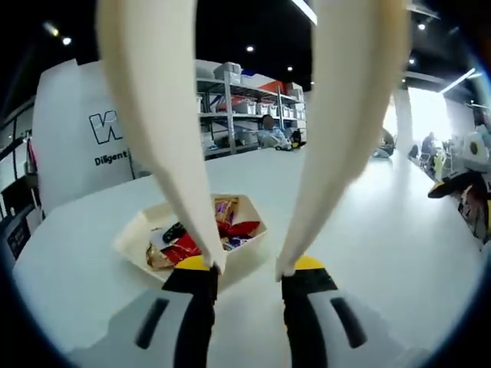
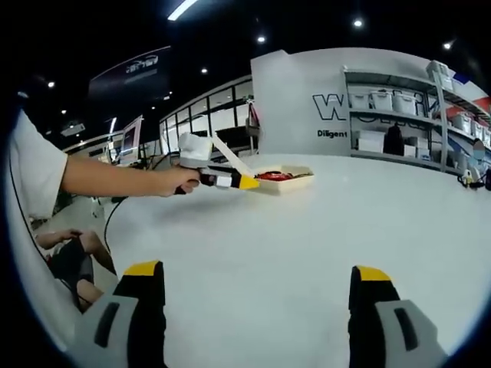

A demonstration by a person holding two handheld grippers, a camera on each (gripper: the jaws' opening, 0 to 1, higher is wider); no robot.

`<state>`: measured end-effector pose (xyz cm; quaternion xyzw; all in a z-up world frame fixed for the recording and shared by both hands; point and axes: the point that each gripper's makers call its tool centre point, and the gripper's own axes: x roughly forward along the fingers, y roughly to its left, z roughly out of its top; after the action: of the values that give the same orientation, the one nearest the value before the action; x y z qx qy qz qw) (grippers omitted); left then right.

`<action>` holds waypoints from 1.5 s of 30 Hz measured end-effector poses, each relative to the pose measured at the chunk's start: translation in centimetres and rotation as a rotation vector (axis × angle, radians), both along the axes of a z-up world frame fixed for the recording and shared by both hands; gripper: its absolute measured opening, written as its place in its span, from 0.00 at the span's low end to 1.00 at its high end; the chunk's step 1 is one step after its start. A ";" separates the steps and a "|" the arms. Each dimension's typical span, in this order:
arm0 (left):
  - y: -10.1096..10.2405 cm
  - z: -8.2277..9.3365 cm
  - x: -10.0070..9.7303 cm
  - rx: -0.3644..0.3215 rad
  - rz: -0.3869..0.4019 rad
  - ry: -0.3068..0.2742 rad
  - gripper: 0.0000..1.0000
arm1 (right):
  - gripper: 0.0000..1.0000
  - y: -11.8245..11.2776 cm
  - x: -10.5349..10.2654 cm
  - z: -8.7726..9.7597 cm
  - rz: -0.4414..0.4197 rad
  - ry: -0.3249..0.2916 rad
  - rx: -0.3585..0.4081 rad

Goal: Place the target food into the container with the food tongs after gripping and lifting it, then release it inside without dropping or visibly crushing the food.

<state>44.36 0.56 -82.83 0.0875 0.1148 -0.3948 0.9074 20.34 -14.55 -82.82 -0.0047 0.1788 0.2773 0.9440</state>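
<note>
Now the left claw (image 1: 247, 270) holds cream food tongs (image 1: 176, 153), arms spread and empty, above the snack box (image 1: 130, 244) at seven o'clock; lower gently, pinch lightly. Right claw (image 2: 257, 280) spread, idle.

The table (image 1: 399, 230) is plain white, matte. The tongs (image 1: 253, 115) are cream, without pattern. The left gripper (image 1: 247, 285) is black with yellow tips and grey bodies behind — the right gripper (image 2: 253, 291) the same: yellow caps, black fingers, grey housings. The container (image 1: 245, 257) is pale cream; the snacks (image 1: 207, 238) in it are red, gold, purple and black wrappers. In the right gripper view the container (image 2: 288, 182) shows cream with red inside. The wall panel (image 2: 307, 100) is white with dark lettering. The sleeve (image 2: 31, 165) is white. The shelves (image 1: 230, 107) are grey metal with white bins.
</note>
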 end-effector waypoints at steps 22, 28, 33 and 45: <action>0.0 -0.5 -6.0 -0.105 -0.035 0.070 0.32 | 0.99 3.0 -1.8 1.1 0.077 -0.018 -0.044; 0.3 -0.3 -7.4 -0.118 -0.045 0.069 0.32 | 0.99 4.4 -2.2 1.1 0.103 -0.017 -0.062; 1.1 -0.1 -8.5 -0.097 -0.040 0.046 0.32 | 0.99 5.7 -2.2 0.9 0.124 -0.014 -0.071; 2.0 -0.9 -12.7 -0.099 -0.069 0.058 0.32 | 0.99 10.5 -2.5 1.4 0.247 -0.055 -0.085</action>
<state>31.66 2.55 -83.70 0.0347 0.1183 -0.4336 0.8926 17.85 -4.02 -81.41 -0.0741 0.1624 0.3835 0.9061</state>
